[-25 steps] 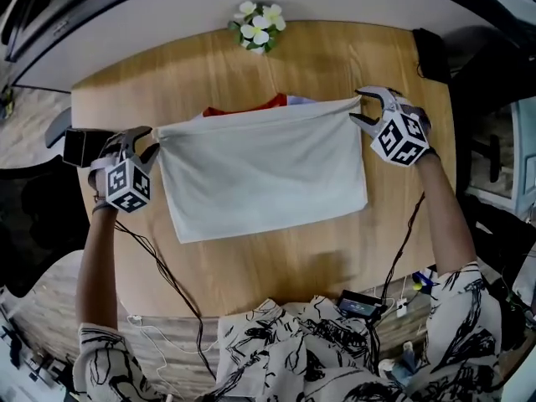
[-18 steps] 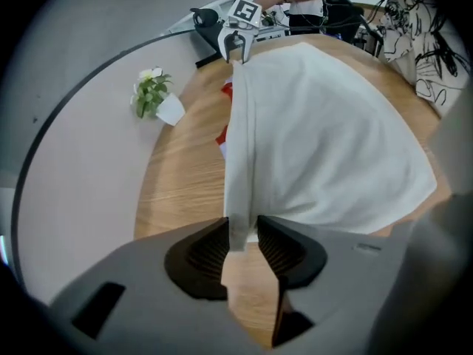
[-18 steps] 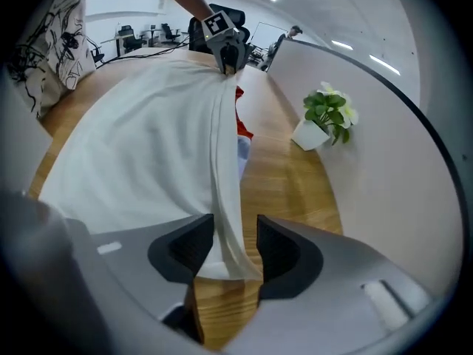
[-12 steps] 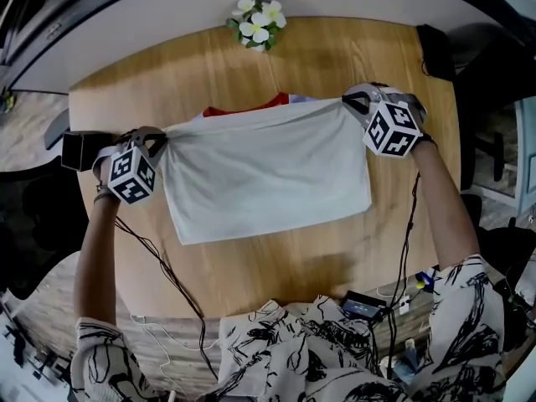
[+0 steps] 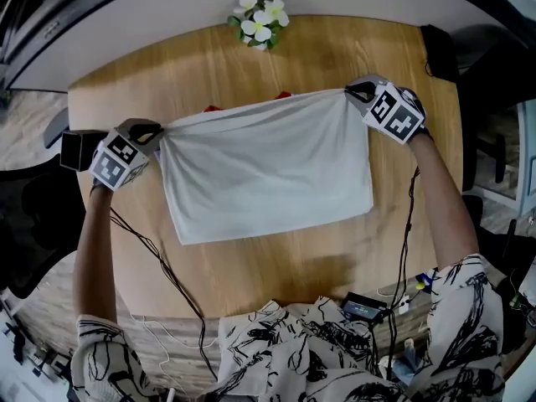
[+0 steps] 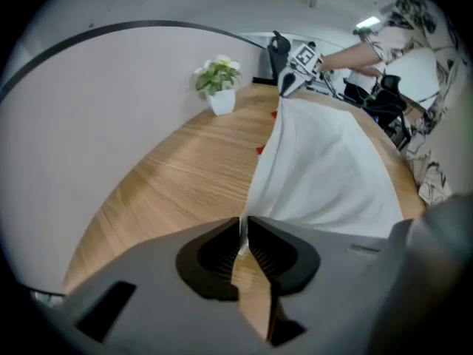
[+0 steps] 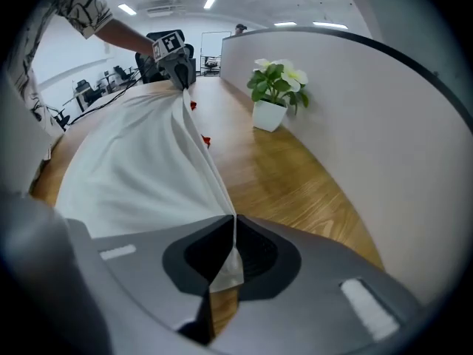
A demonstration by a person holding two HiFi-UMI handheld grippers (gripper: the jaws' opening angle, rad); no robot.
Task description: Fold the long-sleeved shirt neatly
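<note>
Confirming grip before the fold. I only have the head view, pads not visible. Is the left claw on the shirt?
Observer: Yes. The left claw has just closed on the shirt; a thin white edge is pinched in it.
Operator: Right?
Observer: The right claw has just closed too, with a shirt corner poking out behind the grip.
Operator: Edge slack?
Observer: No, it runs taut claw to claw, raised off the table.

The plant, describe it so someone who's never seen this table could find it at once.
Start at the wooden table with the white shirt on it. At its far edge, against the curved partition, stands the plant. Nothing else there has flowers: white blooms, green leaves, a small white pot.
</note>
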